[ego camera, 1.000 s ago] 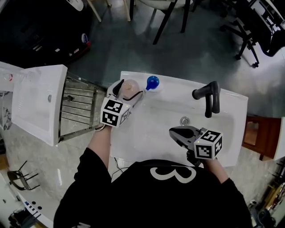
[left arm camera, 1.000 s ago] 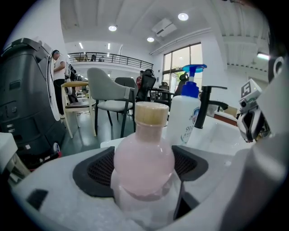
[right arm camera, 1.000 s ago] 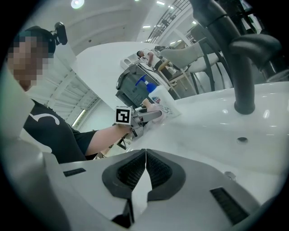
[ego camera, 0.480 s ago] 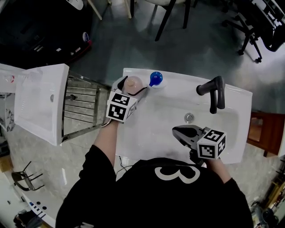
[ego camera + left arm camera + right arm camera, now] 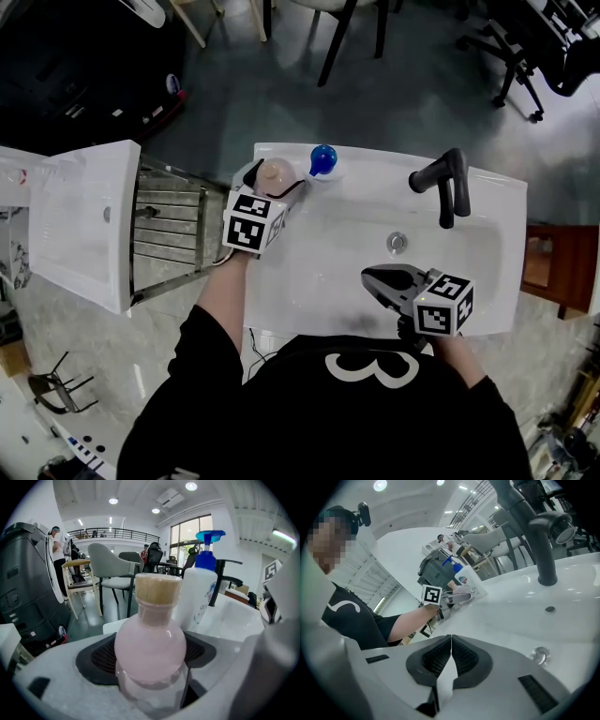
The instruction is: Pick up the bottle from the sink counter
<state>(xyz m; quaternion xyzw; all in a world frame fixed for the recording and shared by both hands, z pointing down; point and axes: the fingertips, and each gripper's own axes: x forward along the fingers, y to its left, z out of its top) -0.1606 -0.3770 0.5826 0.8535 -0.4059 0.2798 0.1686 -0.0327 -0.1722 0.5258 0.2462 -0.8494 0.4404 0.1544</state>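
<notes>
Head view: at the tabletop's [image 5: 278, 292] rear left corner, the left gripper [image 5: 273, 181] clasps the pink bottle [image 5: 279, 171], just beside a blue-capped pump bottle [image 5: 322, 160]. The round, smooth body could slip from the pads, or knock that neighbour on lifting. Over the basin, the right gripper [image 5: 378, 278] hovers pinched together, empty.

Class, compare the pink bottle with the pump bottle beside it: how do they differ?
The pink bottle is round-bellied with a tan stopper; the pump bottle is taller, straight-sided and white with a blue pump. The pink bottle sits between the left gripper's jaws; the pump bottle stands free. Both are upright.
</notes>
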